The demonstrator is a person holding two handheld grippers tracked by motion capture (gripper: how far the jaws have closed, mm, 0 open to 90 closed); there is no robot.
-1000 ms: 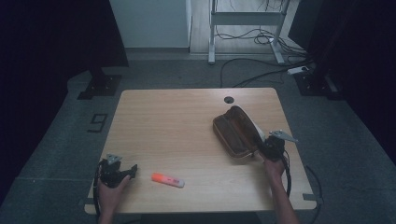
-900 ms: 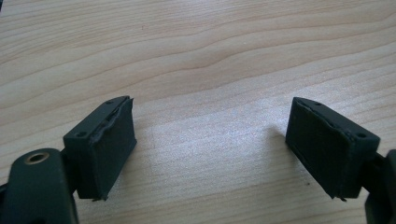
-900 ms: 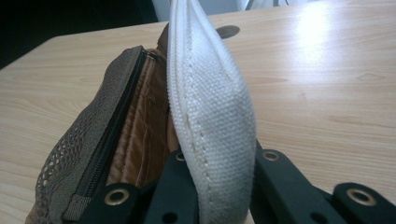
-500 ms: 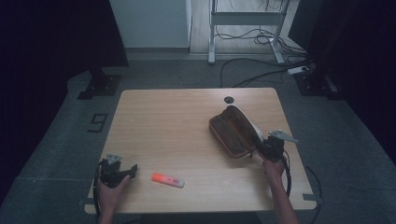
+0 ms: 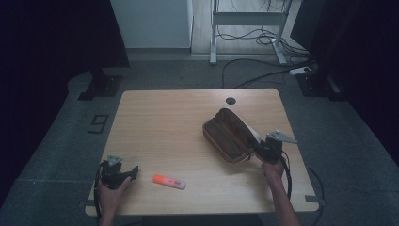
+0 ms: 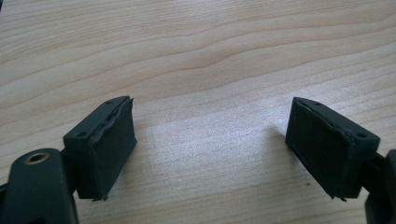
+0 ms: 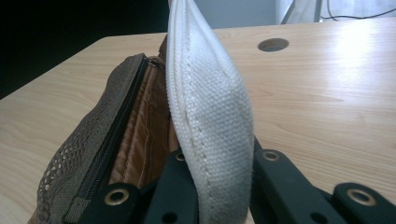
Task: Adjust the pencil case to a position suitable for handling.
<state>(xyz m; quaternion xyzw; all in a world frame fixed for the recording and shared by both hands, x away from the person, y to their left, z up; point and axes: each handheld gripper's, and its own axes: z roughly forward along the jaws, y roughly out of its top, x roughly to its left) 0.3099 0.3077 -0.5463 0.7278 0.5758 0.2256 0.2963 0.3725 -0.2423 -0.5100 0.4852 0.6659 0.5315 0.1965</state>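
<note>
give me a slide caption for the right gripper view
Right gripper clamps the pencil case's white flap, holding it open on the wooden table.

Each hand carries a black tool. The left tool [image 5: 123, 173] bears a small grey three-cornered plate; its two jaws are blocky, with worn, ragged black pads [image 6: 112, 144] and a brass-ringed hole nearby. The right tool [image 5: 263, 149] has a larger grey plate, brass-ringed holes and a black cable trailing along the bare forearm.
</note>
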